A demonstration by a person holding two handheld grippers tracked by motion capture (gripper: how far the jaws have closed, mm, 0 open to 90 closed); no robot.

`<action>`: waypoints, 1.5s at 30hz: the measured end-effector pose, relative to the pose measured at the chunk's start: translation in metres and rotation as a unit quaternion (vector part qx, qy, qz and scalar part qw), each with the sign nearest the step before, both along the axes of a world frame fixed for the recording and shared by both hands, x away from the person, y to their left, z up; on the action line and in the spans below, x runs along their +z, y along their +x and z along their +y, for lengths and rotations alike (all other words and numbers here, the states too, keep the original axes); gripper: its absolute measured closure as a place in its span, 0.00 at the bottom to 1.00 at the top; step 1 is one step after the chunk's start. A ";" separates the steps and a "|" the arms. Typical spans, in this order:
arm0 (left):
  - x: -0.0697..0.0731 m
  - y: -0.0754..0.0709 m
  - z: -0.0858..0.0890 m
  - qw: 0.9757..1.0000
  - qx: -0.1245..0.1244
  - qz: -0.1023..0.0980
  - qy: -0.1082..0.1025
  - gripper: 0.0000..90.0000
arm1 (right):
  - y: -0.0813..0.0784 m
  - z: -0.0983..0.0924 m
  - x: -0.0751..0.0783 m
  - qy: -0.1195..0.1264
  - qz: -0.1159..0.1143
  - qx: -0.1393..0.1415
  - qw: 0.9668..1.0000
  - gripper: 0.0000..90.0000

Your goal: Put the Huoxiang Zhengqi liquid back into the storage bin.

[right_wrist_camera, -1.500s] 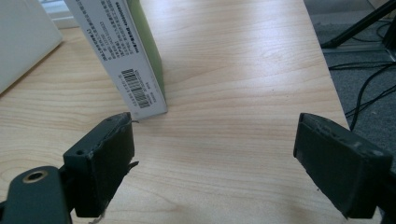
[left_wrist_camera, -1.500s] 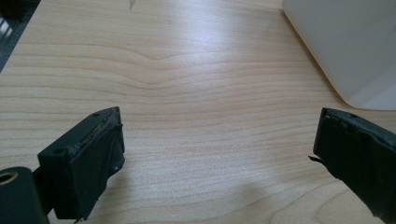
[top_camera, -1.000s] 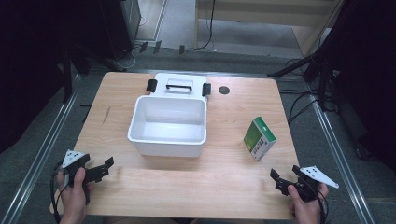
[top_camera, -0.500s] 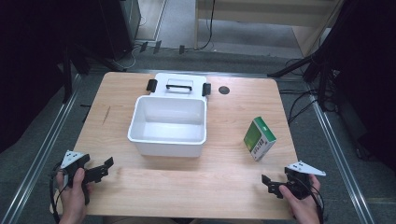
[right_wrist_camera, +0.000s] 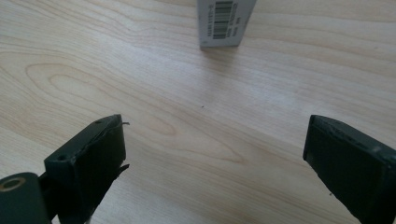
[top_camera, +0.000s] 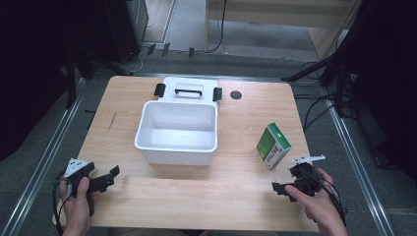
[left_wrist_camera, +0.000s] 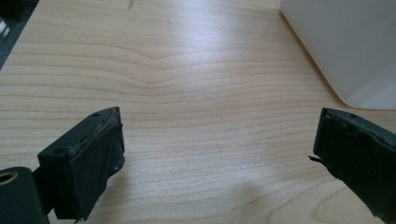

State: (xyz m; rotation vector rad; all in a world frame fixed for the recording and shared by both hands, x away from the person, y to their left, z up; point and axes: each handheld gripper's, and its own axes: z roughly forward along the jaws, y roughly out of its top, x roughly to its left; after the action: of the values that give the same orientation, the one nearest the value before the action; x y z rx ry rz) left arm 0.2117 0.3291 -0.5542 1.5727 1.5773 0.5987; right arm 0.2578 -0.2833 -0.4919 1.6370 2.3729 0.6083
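1. In the high view, the small green-and-white cardboard box stood at the right of centre on the light wooden table, well apart from the open white plastic bin in the middle of the frame; the bin's white lid with a black handle lay just behind it, toward the top. The right gripper sat at lower right, near the box but apart from it, jaws spread and nothing between them. The left gripper rested at lower left, likewise released and empty.

2. In the left gripper view, both black jaws stood wide over bare wood, and a rounded corner of the white bin filled the upper right (no sign of a reach on this side).

3. In the right gripper view, the jaws gaped wide, having just been closing a little with only table grain between them. The box stood at the top centre of the frame, its barcoded face toward the camera, still some way ahead of the jaw tips.

4. Judged from this, the step in hand was the approach to the box, the grasp not yet begun. The next move would call for carrying the right gripper forward until the jaws straddled the box, then clenching squarely on two opposite faces so it would not tip.
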 end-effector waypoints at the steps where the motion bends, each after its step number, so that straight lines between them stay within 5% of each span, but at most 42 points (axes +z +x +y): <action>1: 0.000 0.000 0.000 1.000 -0.001 0.001 0.000 0.03 | 0.002 0.001 0.003 -0.008 0.004 -0.001 1.000 0.07; 7: 0.000 0.000 0.000 1.000 -0.002 0.001 -0.001 0.03 | 0.013 0.010 0.025 -0.046 0.022 0.013 0.999 0.13; 11: 0.000 0.000 0.000 1.000 -0.001 0.001 0.000 0.03 | 0.021 0.023 0.035 -0.088 0.038 0.035 0.995 0.13; 17: 0.000 0.000 0.000 1.000 0.000 0.002 -0.001 0.03 | 0.033 0.034 0.052 -0.109 0.050 0.047 0.992 0.14; 24: 0.000 0.000 0.000 1.000 -0.001 0.001 -0.001 0.03 | 0.044 0.045 0.064 -0.150 0.055 0.055 0.986 0.14; 25: 0.000 0.000 0.000 1.000 -0.002 0.001 -0.001 0.03 | 0.049 0.049 0.067 -0.170 0.058 0.055 0.982 0.14; 27: 0.000 0.000 0.000 1.000 -0.002 0.002 0.000 0.03 | 0.053 0.053 0.071 -0.180 0.060 0.052 0.981 0.14; 36: 0.000 0.000 0.001 1.000 -0.002 0.002 -0.001 0.03 | 0.074 0.062 0.080 -0.198 0.061 0.048 0.977 0.14; 45: 0.000 0.000 0.001 1.000 -0.002 0.003 0.000 0.03 | 0.093 0.065 0.087 -0.180 0.061 0.044 0.981 0.17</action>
State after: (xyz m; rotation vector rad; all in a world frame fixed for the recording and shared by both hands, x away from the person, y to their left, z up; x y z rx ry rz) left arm 0.2119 0.3296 -0.5541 1.5785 1.5784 0.5921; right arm 0.3503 -0.2182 -0.4053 1.4517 2.4692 0.0803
